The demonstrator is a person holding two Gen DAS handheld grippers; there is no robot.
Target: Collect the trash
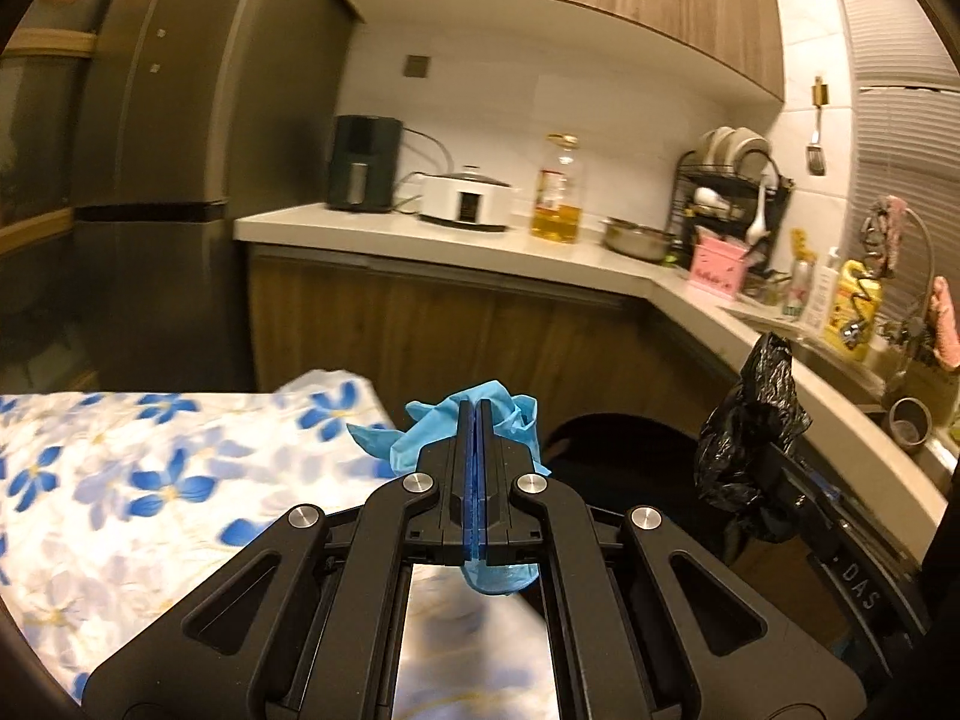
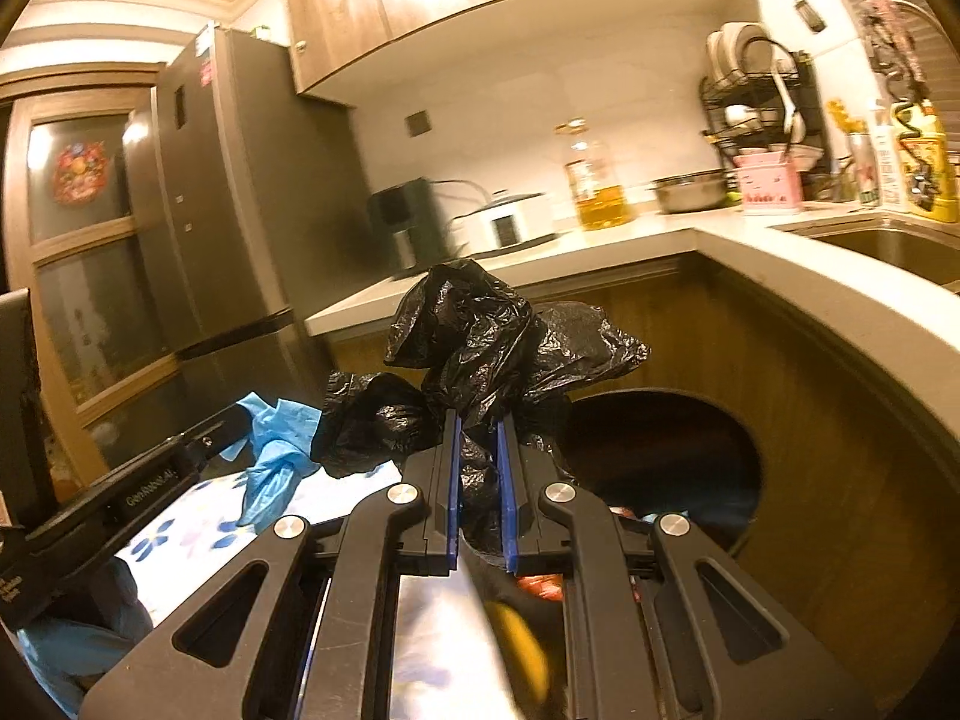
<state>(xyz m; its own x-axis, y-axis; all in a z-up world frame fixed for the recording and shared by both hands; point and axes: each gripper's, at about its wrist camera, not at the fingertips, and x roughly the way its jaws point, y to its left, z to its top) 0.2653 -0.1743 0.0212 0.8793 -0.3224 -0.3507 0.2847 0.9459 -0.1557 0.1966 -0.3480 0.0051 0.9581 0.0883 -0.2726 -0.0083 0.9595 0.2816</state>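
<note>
The left gripper (image 1: 475, 420) is fully closed, its blue pads clamping a crumpled blue disposable glove (image 1: 480, 405); glove material protrudes above the fingertips and below the pads. The glove is held in the air beyond the edge of the blue-flowered tablecloth (image 1: 120, 468). The right gripper (image 2: 478, 426) is closed to a narrow gap, pinching the gathered rim of a black plastic trash bag (image 2: 480, 330); the bunched film rises above the fingertips and spreads to both sides. Below and beyond the bag sits a dark round bin opening (image 2: 660, 450), next to the wooden cabinet fronts. In the right wrist view the glove (image 2: 276, 456) appears just left of the bag.
</note>
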